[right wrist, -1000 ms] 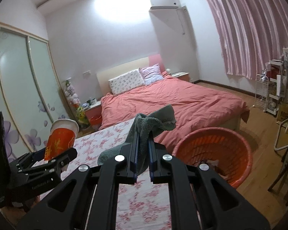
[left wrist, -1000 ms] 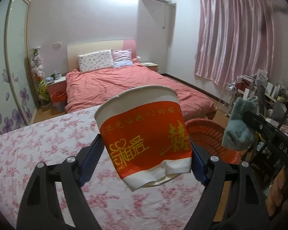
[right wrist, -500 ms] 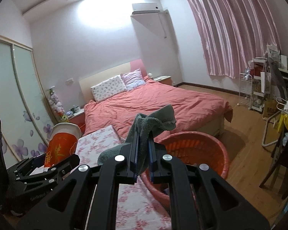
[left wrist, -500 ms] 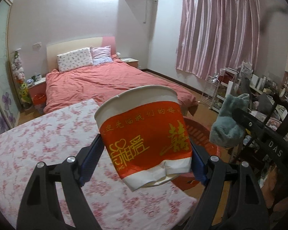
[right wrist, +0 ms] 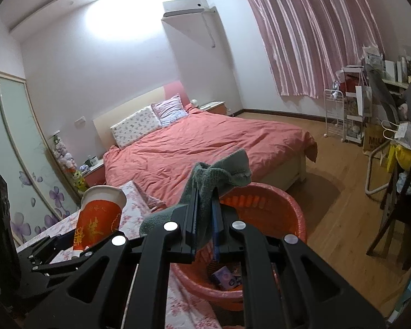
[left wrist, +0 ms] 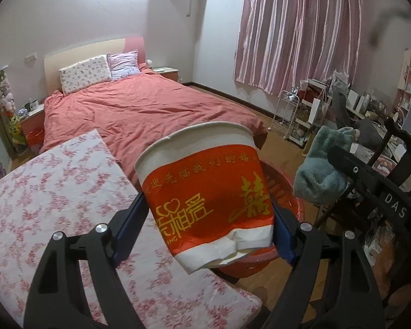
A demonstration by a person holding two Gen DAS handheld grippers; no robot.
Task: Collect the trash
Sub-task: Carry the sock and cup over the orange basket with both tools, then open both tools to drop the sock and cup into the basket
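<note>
Above the near end of a floral-covered counter (left wrist: 54, 192), the left gripper (left wrist: 209, 213) clamps a red-and-white paper cup (left wrist: 205, 192) between its 2 blue pads; the cup is tilted, its base crumpled, its open rim pointing up and away. To its right, the right gripper (right wrist: 205, 213) is clenched on a grey-green sock (right wrist: 219, 175), whose bunched cloth sticks up past the fingertips and hangs down on the left side. An orange plastic basin (right wrist: 293, 219) sits on the wooden floor (right wrist: 342, 205) just beside the counter's edge, under and beyond both grippers; in the right wrist view some small wrappers lie in its bottom, too small to identify. In the left wrist view the cup hides most of the basin, only its rim showing to the right and below. Behind stand a bed (left wrist: 139, 109) with a coral cover and 2 pillows, and pink curtains (left wrist: 301, 27).
</note>
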